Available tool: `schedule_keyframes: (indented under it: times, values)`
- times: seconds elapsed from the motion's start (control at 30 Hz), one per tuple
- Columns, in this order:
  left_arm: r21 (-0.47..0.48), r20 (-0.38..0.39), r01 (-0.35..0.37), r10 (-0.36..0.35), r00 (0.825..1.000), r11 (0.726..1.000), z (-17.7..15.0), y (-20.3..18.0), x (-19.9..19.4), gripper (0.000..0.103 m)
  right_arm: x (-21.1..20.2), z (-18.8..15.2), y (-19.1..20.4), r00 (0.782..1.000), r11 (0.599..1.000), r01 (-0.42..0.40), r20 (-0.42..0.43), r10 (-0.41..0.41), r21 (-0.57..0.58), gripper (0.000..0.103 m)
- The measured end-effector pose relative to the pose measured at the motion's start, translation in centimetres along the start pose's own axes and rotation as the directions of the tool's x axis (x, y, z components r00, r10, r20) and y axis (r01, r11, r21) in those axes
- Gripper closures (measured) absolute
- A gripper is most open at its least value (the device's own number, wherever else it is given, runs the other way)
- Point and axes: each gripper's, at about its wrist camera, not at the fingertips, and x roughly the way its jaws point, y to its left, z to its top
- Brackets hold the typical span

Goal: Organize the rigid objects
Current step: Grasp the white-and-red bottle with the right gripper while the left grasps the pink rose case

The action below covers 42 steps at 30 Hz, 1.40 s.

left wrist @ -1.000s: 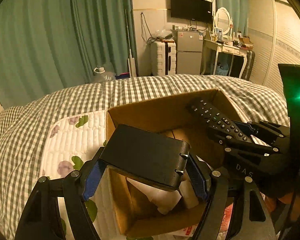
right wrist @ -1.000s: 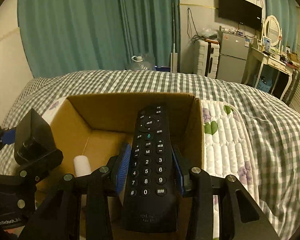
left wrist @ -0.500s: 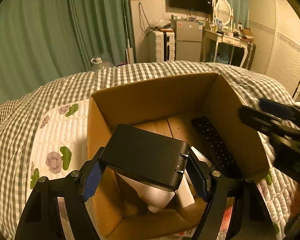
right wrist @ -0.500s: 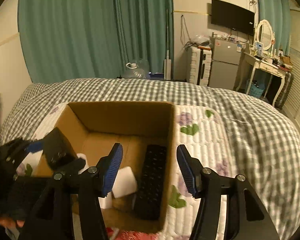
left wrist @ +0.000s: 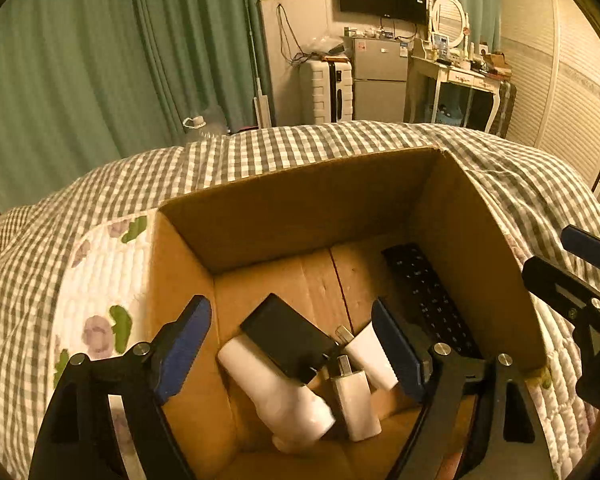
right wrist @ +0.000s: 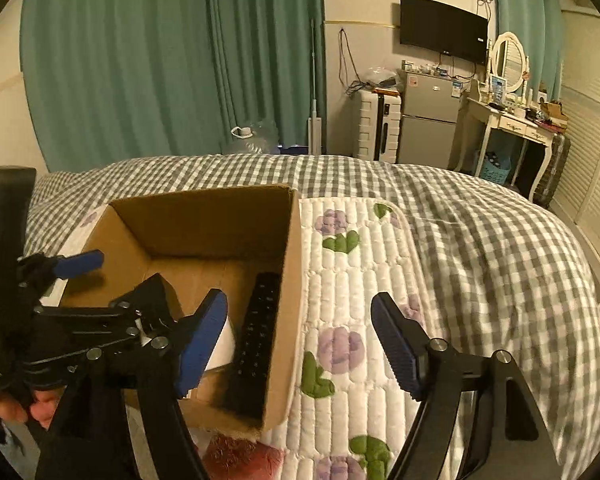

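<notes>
An open cardboard box (left wrist: 312,200) sits on the bed. On its floor lie a black rectangular case (left wrist: 288,340), a white bottle (left wrist: 276,392), two white chargers (left wrist: 356,400) and a black remote (left wrist: 432,296) along the right wall. My left gripper (left wrist: 292,346) hangs over the box with its jaws opening. Nothing is between them, and the black case lies below. My right gripper (right wrist: 300,342) is to the right of the box (right wrist: 204,216), over the quilted pad. Its jaws are opening too and hold nothing. The remote (right wrist: 260,328) shows inside the box.
A white quilted floral pad (right wrist: 352,280) lies under the box on a grey checked bedspread (right wrist: 480,240). Something red (right wrist: 240,456) pokes out by the box's near edge. A hand (right wrist: 20,404) holds the left gripper. Curtains, suitcase, fridge and dresser stand beyond the bed.
The left gripper let go of the black case, which now lies in the box. The right gripper released the remote into the box and drew back to the right, opening wider.
</notes>
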Motion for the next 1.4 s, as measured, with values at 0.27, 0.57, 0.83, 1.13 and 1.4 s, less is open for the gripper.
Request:
schedule_keyframes:
  times: [0.27,0.57,0.83,1.13,1.4]
  values:
    - [-0.033,0.057,-0.017,0.019,0.998,0.999,-2.7,2.6,-6.3,0.002,-5.1,-2.0,1.1,1.000,1.000,0.005,-0.002,-0.005,-0.029,0.013]
    - [-0.149,0.066,-0.036,0.046,0.997,0.988,-8.6,6.4,-11.0,0.000,-6.5,-6.4,5.7,0.996,0.989,-0.067,-0.066,0.058,-0.135,0.011]
    - [-0.189,-0.025,-0.112,0.109,0.994,0.976,-13.6,8.2,-7.9,0.000,-1.6,-9.2,10.4,0.972,0.960,-0.143,-0.217,0.090,-0.241,0.011]
    - [-0.209,-0.089,-0.170,0.155,0.984,0.963,-15.4,9.0,-4.4,0.000,4.6,-11.5,14.4,0.945,0.912,-0.216,-0.310,0.105,-0.349,0.020]
    - [-0.205,-0.107,-0.183,0.164,0.981,0.961,-15.7,9.1,-4.0,0.000,6.4,-12.5,13.9,0.932,0.915,-0.222,-0.348,0.098,-0.336,0.052]
